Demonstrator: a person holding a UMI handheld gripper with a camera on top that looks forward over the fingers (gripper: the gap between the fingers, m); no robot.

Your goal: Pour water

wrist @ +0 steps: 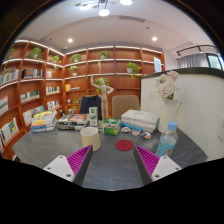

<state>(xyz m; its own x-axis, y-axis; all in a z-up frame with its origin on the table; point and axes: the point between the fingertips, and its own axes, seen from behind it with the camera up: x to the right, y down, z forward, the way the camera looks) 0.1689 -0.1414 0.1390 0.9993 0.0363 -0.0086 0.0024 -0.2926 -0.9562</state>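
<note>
A clear plastic water bottle [168,140] with a blue cap stands on the grey table [110,165], just beyond my right finger. A cream cup [91,137] stands beyond my left finger, and a flat red coaster [124,145] lies between the two, farther ahead. My gripper [113,161] is open above the bare table, with nothing between its magenta pads [79,160]. It touches neither the bottle nor the cup.
Boxes, packets and a stack of white trays [139,120] crowd the table's far side. Wooden shelves [60,75] with plants and books line the back wall. A white counter [195,100] with flowers rises at the right.
</note>
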